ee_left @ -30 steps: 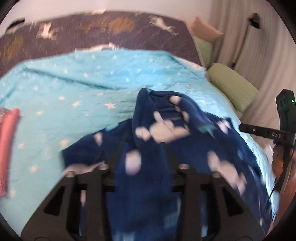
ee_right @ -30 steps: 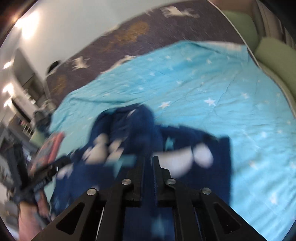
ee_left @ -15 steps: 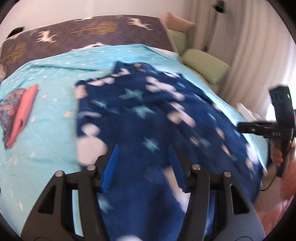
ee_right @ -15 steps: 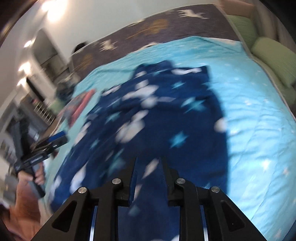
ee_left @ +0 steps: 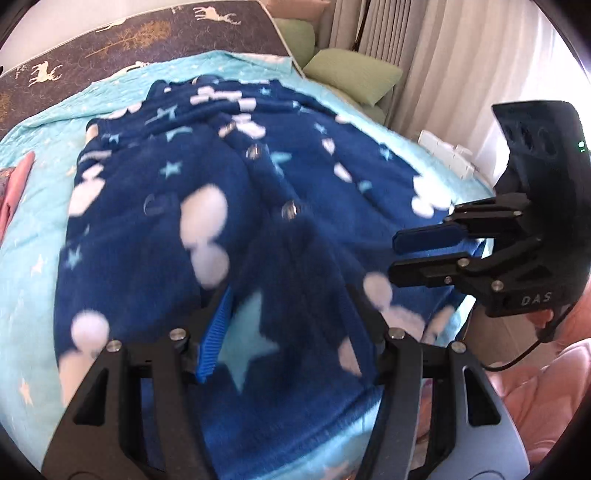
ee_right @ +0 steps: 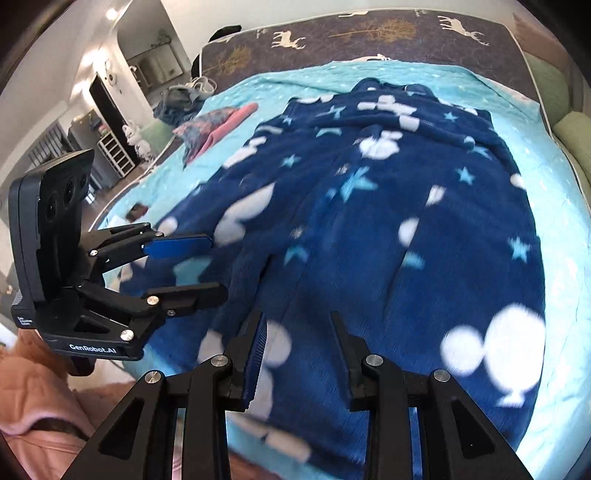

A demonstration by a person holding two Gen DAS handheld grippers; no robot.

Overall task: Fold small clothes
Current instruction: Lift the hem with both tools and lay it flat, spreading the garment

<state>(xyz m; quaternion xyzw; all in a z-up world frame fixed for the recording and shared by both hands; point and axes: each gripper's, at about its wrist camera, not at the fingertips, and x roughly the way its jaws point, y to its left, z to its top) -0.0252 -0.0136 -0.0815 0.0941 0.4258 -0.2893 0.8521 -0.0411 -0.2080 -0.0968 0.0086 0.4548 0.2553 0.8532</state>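
A navy fleece garment [ee_left: 229, 206] with white clouds, light-blue stars and snap buttons lies spread flat on the turquoise bed cover; it also fills the right wrist view [ee_right: 388, 221]. My left gripper [ee_left: 291, 306] is open over the garment's near hem, jaws apart, holding nothing; it shows from the side in the right wrist view [ee_right: 207, 266]. My right gripper [ee_right: 299, 332] is open over the near hem too, empty; it shows at the right in the left wrist view [ee_left: 402, 258].
The turquoise star quilt [ee_right: 569, 229] covers the bed, with a dark deer-print headboard [ee_right: 369, 33] behind. A pink and patterned folded cloth [ee_right: 218, 122] lies at the left. Green pillows [ee_left: 354, 74] and curtains are at the right. The bed's front edge is just under the grippers.
The garment was bunched and held up in both shut grippers; it is now flung out flat on the bed. Both grippers have opened and let it go.
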